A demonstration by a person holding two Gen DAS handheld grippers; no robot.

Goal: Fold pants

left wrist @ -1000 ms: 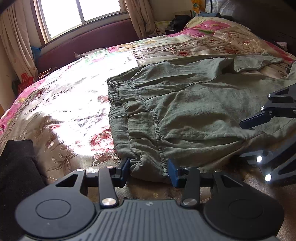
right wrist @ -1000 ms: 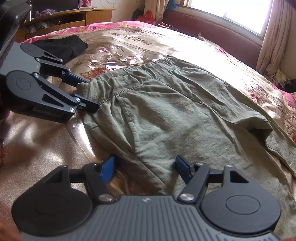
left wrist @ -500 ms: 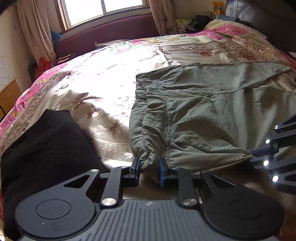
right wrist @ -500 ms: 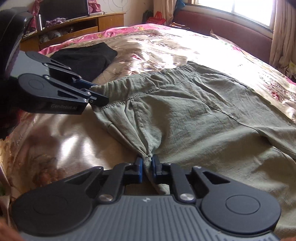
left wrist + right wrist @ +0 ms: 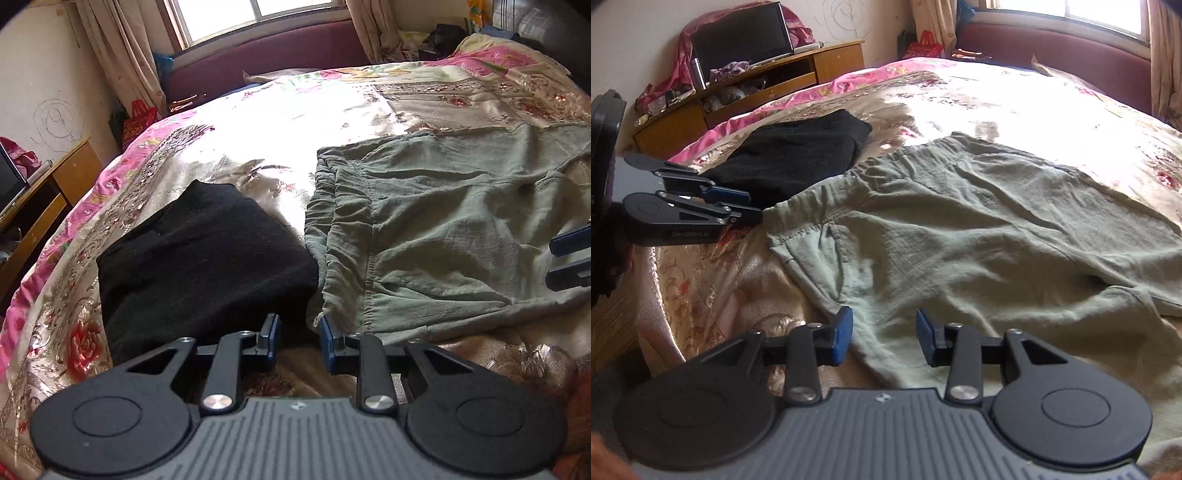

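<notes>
Olive-green pants (image 5: 443, 236) (image 5: 960, 229) lie spread flat on the floral bedspread, the waistband to the left. My left gripper (image 5: 297, 339) (image 5: 755, 208) is at the waistband's near corner. Its jaws are opening and nothing is between them; the fabric's corner sits just past the right pad. My right gripper (image 5: 882, 332) (image 5: 550, 262) hovers over the pants' near edge farther right. Its jaws are also opening. Cloth lies under the gap, but the pads do not press on it.
A folded black garment (image 5: 207, 258) (image 5: 790, 155) lies right beside the waistband on the left. The bedspread (image 5: 258, 122) stretches away to a maroon padded bench under the window. A wooden cabinet (image 5: 746, 88) with a dark screen stands off the bed's left.
Half a second ago both grippers were shut on the pants' near edge. Both have since let go and drawn back and upward. The waistband now lies against the black garment.
</notes>
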